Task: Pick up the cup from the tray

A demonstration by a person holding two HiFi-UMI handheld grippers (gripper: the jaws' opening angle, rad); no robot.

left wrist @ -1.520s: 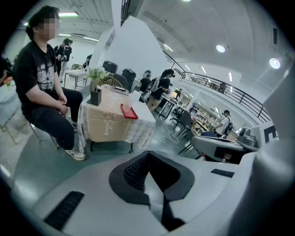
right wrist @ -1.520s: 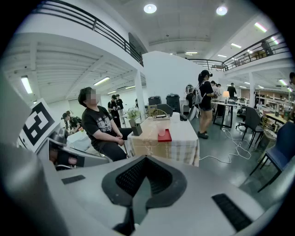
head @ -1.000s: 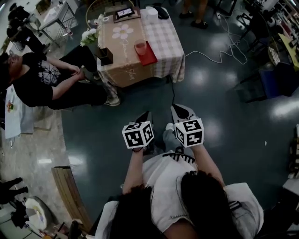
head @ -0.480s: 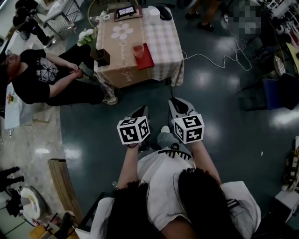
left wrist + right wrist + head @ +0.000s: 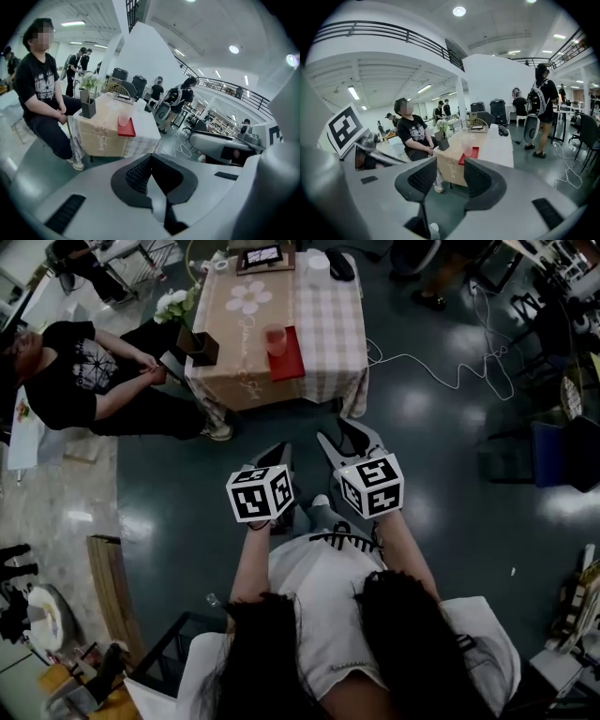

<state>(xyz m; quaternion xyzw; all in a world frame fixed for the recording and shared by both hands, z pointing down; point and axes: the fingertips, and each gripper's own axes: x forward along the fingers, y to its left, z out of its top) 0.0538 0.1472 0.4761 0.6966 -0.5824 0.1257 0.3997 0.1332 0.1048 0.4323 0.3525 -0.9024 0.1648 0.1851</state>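
The cup (image 5: 275, 337) stands on the far end of a red tray (image 5: 289, 360), which lies near the middle of the tabletop's (image 5: 330, 324) front edge. Both hand-held grippers hang over the floor, well short of that edge and well apart from the cup, pointing toward it.

The left hand-held gripper (image 5: 277, 455) has its jaws closed together with nothing in them; in its own view the cup (image 5: 123, 120) shows above and left of the tips. The right hand-held gripper (image 5: 449, 167) has just been opening its jaws, which stand partly apart and empty, with the cup (image 5: 468, 149) and tray (image 5: 470, 155) seen far beyond the gap.
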